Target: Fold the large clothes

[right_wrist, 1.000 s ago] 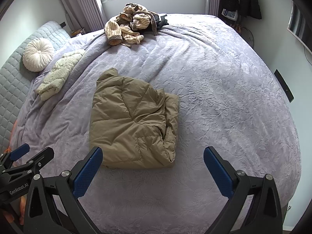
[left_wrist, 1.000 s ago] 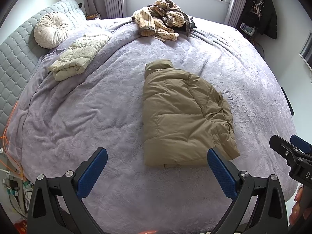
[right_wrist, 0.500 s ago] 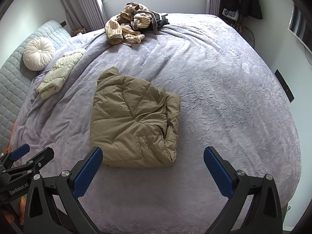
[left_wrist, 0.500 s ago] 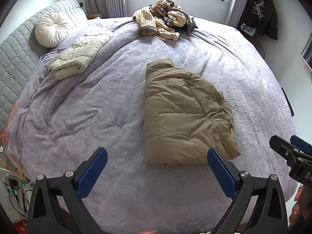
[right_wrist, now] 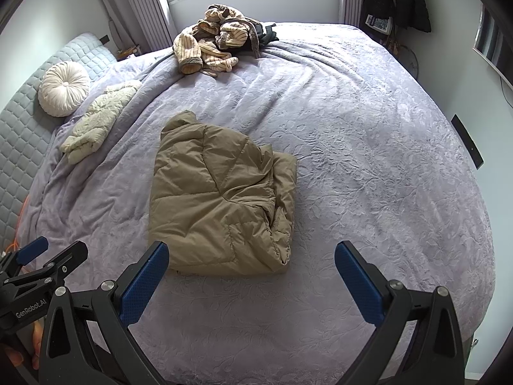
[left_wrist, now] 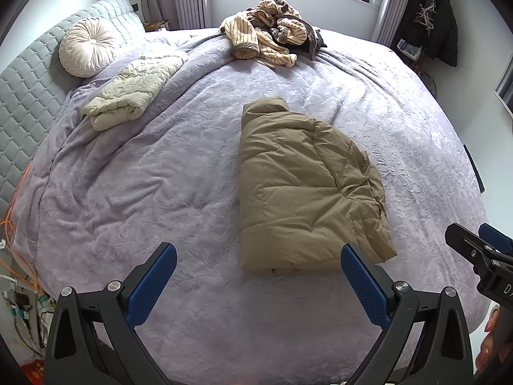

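Observation:
A tan puffer jacket (left_wrist: 301, 189) lies folded lengthwise on the lilac bedspread (left_wrist: 160, 173), collar away from me. It also shows in the right wrist view (right_wrist: 221, 202). My left gripper (left_wrist: 256, 276) is open and empty above the near edge of the bed, its right finger close to the jacket's hem. My right gripper (right_wrist: 250, 276) is open and empty, its left finger close to the hem's near left corner. Each gripper appears at the edge of the other's view.
A folded cream quilted jacket (left_wrist: 131, 96) lies at the left by a round cushion (left_wrist: 88, 46) and the grey headboard (left_wrist: 22, 96). A heap of striped clothes (left_wrist: 269, 32) lies at the far edge under the window. A dark coat (left_wrist: 429, 22) hangs at the far right.
Both views have shifted very slightly, the jacket sits a little farther right in each. The jacket has not moved on the bed, and both grippers stay open.

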### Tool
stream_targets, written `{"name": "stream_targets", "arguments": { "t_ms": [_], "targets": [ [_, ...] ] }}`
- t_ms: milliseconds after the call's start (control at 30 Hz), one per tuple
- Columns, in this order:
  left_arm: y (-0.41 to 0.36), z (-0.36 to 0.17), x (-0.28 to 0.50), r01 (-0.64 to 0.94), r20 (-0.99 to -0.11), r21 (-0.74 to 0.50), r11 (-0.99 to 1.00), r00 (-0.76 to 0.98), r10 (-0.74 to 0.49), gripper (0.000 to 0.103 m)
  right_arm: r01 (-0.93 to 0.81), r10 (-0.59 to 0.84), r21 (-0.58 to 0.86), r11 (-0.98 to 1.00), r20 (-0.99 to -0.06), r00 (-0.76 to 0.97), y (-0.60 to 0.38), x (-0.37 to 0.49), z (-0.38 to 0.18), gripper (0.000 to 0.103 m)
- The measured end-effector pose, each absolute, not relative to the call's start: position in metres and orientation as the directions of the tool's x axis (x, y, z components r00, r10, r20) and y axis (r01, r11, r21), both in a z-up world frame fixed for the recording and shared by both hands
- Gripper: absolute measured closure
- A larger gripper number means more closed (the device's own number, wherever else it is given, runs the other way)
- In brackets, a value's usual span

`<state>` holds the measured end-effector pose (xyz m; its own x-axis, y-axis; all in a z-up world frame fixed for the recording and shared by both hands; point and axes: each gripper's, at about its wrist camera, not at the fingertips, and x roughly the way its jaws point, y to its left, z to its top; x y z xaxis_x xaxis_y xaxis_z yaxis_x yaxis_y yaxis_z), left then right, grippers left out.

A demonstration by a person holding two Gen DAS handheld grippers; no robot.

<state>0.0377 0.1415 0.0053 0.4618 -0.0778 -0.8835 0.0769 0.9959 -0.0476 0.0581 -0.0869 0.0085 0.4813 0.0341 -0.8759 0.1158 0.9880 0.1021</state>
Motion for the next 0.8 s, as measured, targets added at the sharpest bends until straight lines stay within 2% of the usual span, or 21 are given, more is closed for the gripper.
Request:
{"name": "stream_targets", "arguments": {
  "t_ms": [800],
  "targets": [
    [0.1369, 0.0054, 0.0374, 0.081, -0.884, -0.05, 0.995, 0.46, -0.082, 0.001, 0.116, 0.034, 0.102, 0.988, -0.877, 0.48, -0.086, 0.0577, 0.0084, 0.0]
  ]
}}
